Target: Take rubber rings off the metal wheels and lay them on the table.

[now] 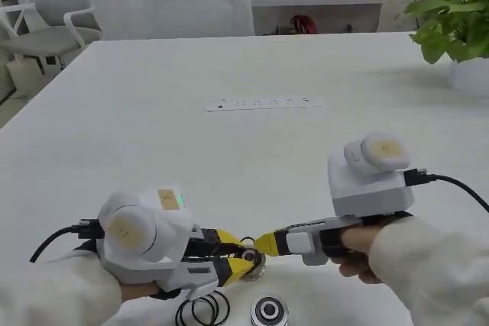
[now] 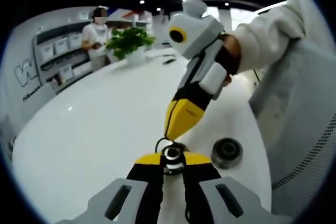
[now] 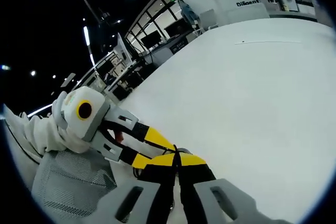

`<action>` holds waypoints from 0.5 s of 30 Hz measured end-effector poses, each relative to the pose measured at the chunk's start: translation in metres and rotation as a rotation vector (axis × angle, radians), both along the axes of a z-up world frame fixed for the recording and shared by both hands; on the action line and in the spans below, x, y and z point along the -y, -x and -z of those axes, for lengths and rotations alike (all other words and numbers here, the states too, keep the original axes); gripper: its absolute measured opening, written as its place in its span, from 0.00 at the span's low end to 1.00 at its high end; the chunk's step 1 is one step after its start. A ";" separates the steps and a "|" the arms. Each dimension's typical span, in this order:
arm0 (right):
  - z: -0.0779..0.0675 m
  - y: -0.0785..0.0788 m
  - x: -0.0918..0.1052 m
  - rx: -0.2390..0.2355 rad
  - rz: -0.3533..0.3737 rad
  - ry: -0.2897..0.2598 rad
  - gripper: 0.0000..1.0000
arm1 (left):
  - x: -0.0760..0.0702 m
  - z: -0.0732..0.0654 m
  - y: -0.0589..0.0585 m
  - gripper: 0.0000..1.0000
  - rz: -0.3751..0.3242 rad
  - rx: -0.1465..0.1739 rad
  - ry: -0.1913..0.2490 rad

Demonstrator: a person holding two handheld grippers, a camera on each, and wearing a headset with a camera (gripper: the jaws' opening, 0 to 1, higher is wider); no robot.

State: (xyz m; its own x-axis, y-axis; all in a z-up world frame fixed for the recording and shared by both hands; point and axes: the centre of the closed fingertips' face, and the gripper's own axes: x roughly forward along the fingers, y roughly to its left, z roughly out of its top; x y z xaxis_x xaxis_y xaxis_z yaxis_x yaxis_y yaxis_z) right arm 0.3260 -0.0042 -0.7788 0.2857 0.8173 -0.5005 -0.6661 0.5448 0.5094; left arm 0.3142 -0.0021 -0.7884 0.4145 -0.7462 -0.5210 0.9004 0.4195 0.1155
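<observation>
At the near edge of the white table [image 1: 229, 150], the left gripper [image 1: 243, 256] lies low with its yellow jaws clamped on one metal wheel [image 1: 254, 262]. The jaw tips cover most of that wheel. Just below the gripper's body, a small heap of loose rings [image 1: 203, 311] rests on the tabletop. The thin black loops overlap and the frame's bottom edge cuts them, so their count cannot be settled beyond at least two. To the right of the heap a second wheel [image 1: 269, 311] lies flat and apart from both grippers, partly cut off by the same edge. That makes two wheels in all. The right gripper [image 1: 265, 244] reaches in from the right, and its jaws are pressed together on a rubber ring [image 2: 159, 142]. The ring is a fine black loop that runs down to the clamped wheel, and how much of it sits on the wheel is hard to make out. Farther back on the table is one power strip [image 1: 263, 102], and at the right edge one potted plant [image 1: 452, 13].
</observation>
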 end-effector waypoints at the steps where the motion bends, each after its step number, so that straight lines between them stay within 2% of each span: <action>1: 0.000 0.000 0.000 -0.001 0.000 -0.002 0.00 | 0.001 -0.001 0.002 0.14 0.005 0.005 -0.001; 5: -0.002 -0.002 0.002 -0.003 0.010 -0.013 0.00 | -0.001 -0.010 0.001 0.20 0.010 0.013 0.006; 9: -0.007 -0.005 0.004 0.004 0.029 -0.031 0.00 | -0.005 -0.029 -0.002 0.27 -0.005 0.038 0.037; 11: -0.009 -0.008 0.006 0.007 0.037 -0.038 0.00 | -0.007 -0.035 -0.004 0.35 -0.017 0.043 0.040; 13: -0.011 -0.008 0.006 0.006 0.044 -0.048 0.00 | -0.012 -0.047 -0.009 0.42 -0.031 0.072 0.057; 15: -0.014 -0.009 0.007 0.008 0.051 -0.057 0.00 | -0.016 -0.058 -0.011 0.46 -0.042 0.087 0.076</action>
